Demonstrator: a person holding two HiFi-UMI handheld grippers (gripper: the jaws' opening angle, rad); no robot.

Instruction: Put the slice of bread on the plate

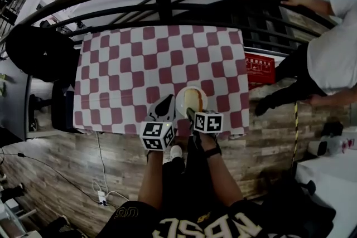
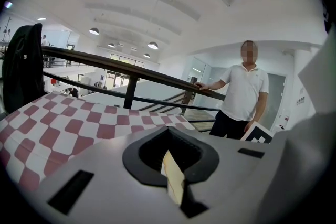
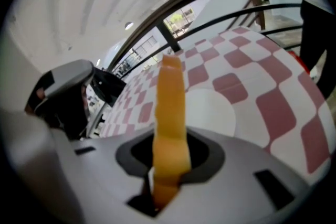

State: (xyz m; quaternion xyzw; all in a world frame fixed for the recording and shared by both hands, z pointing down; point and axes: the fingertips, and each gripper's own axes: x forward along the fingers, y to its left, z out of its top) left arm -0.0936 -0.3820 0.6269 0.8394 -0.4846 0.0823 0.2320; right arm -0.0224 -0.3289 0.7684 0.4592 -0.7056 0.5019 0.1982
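**Bread over the plate:** A slice of bread (image 3: pixel 169 113) stands on edge in the right gripper (image 1: pixel 191 113). The jaws are narrowed and pinch the slice at its lower end, above a white plate (image 1: pixel 179 102). The plate sits on the checked table (image 1: pixel 122 64), close to the near edge and right of its middle. Whether the slice already touches the plate cannot be told.

The left gripper (image 1: pixel 166 106) hangs just beside the plate's left rim. Its jaws are drawn together, with only a thin pale strip showing in the slot and nothing of the task in them.

The step in hand appears to be the set-down. To do it well, tip the slice toward flat and bring it low over the plate's centre before the jaws part. Ease them open slowly, since soft bread may cling to a pad and lift again. Draw the gripper back along its own line so the slice is not dragged. Keep the left gripper off the rim, because a nudge could slide the plate toward the table's near edge.
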